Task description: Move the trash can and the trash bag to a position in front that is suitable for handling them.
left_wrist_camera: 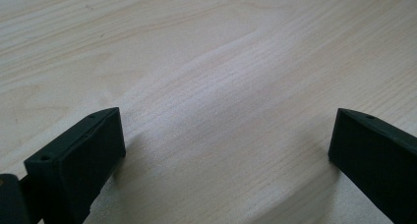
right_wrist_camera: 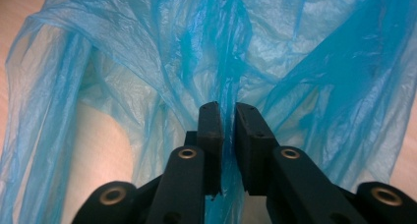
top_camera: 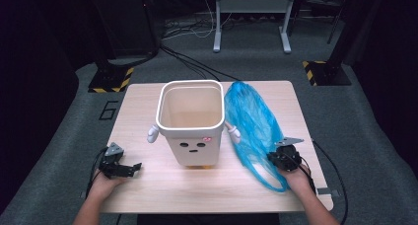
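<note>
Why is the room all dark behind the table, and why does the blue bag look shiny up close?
In the high view the light falls on the table and the white bin, so the floor behind stays dim. In the right gripper view the blue bag is thin, see-through plastic whose creases catch the light beside the right tongs. In the left gripper view the left tongs cast soft shadows on the wood.

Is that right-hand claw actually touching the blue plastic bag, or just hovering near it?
Touching. In the right gripper view, the right gripper has its two jaws nearly together with a fold of the blue plastic bag pinched between them.
</note>
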### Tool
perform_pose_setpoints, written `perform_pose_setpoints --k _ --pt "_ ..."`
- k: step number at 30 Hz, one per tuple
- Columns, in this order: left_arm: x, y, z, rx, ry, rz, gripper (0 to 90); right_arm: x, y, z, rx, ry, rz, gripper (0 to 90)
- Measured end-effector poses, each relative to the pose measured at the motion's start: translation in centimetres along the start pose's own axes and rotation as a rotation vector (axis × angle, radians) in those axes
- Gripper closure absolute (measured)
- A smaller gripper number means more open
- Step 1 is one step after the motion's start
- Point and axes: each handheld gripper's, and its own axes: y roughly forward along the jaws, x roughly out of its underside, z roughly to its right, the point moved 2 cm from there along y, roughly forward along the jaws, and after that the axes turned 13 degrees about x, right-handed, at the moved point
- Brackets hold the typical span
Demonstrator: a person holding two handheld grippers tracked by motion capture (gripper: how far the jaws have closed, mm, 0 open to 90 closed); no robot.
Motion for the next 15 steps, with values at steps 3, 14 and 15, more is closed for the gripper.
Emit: perform_pose_setpoints --k 3,14,15 --pt "0.0 0.0 0.0 0.000 0.000 0.000 0.5 0.5 -0.5 0.2 0.000 0.009 -0.013 84.8" --pt "0.0 0.0 0.0 -0.003 -0.003 0.000 0.4 4.1 -4.3 -0.1 -0.072 0.022 -0.064 69.7" --pt "0.0 0.0 0.0 -0.002 -0.004 0.000 0.4 4.1 -4.3 -0.1 -0.072 0.022 -0.064 69.7"
